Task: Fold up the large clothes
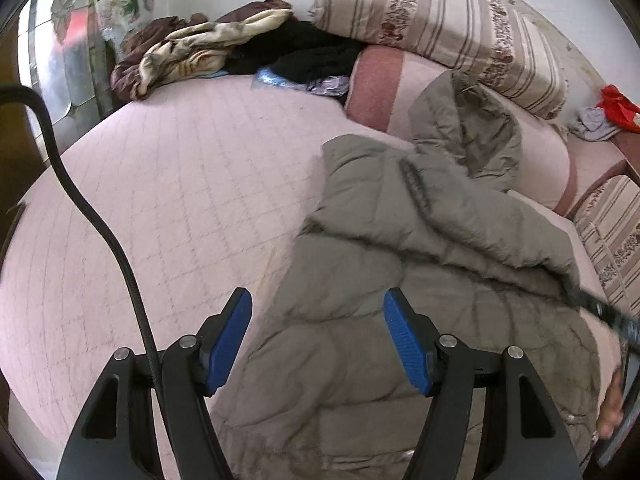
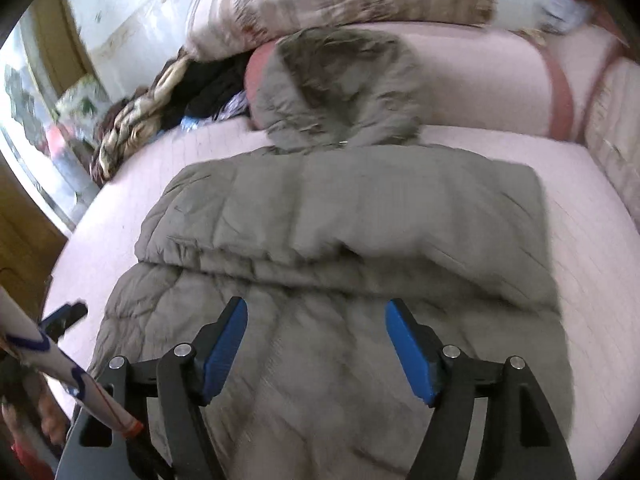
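Note:
A large grey-green puffer coat (image 1: 400, 272) lies on a pink quilted bed (image 1: 180, 184), its sleeves folded across the body and its fur-trimmed hood (image 1: 472, 128) resting on a pink bolster. My left gripper (image 1: 318, 300) is open and empty, hovering over the coat's left edge near its lower part. In the right wrist view the coat (image 2: 352, 216) fills the middle, with the hood (image 2: 340, 84) at the far end. My right gripper (image 2: 316, 308) is open and empty above the coat's lower half. The right wrist view is motion-blurred.
A pile of brown, cream and black clothes (image 1: 208, 52) lies at the bed's far left corner. Striped pillows (image 1: 448, 20) lean on the wall behind. Red and grey cloth (image 1: 612, 112) sits at the far right. A black cable (image 1: 80, 200) crosses the left.

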### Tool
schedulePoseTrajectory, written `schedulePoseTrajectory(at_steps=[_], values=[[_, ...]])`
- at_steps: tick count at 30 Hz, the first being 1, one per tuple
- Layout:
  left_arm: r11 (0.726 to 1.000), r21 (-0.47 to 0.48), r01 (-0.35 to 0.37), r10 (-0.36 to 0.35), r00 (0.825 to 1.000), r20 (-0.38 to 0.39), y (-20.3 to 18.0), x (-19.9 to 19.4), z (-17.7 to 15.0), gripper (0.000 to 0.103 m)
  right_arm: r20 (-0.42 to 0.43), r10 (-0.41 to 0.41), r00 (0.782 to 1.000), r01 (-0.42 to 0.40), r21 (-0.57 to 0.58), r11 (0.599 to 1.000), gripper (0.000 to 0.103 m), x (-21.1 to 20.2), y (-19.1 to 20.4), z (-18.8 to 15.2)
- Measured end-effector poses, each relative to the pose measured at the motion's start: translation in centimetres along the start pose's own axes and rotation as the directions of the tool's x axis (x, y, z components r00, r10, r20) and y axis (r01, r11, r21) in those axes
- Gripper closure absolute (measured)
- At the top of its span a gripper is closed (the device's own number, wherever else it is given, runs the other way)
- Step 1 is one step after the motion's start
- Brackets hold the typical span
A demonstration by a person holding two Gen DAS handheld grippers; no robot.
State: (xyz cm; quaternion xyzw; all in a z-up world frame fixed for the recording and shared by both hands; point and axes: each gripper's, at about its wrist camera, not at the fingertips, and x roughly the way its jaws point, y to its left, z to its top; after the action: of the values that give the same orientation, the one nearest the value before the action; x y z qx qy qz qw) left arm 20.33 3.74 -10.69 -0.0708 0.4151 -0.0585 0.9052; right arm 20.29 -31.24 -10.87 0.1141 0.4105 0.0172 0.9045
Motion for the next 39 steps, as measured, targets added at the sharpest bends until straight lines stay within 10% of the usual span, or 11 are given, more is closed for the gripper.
schedulePoseTrajectory(at_steps=[14,15,17,20,39], values=[[0.993,0.018,0.119,-0.112,0.965,-0.238,-9.7,13.9,8.0,0.028,0.135,0.031,0.99,-0.07,0.295,0.953,0.026,-5.3,-13.8,-4.3],[0.992,-0.002,0.127,-0.124,0.962,-0.242,-9.9,14.5,8.1,0.031,0.141,0.026,0.99,-0.067,0.29,0.955,0.026,-5.4,-14.0,-3.9],[0.988,-0.013,0.154,-0.152,0.948,-0.279,-10.7,15.3,8.5,0.069,0.151,0.004,0.988,-0.046,0.273,0.961,0.026,-5.5,-14.1,-3.4],[0.988,0.036,0.148,-0.133,0.955,-0.266,-11.6,13.9,9.6,0.083,0.142,-0.013,0.99,-0.026,0.269,0.963,0.026,-4.8,-14.4,-2.7],[0.976,0.205,-0.076,0.099,0.989,-0.106,-9.5,11.3,7.6,0.066,0.045,-0.015,0.999,0.002,0.276,0.961,0.026,0.9,-11.9,-0.6]])
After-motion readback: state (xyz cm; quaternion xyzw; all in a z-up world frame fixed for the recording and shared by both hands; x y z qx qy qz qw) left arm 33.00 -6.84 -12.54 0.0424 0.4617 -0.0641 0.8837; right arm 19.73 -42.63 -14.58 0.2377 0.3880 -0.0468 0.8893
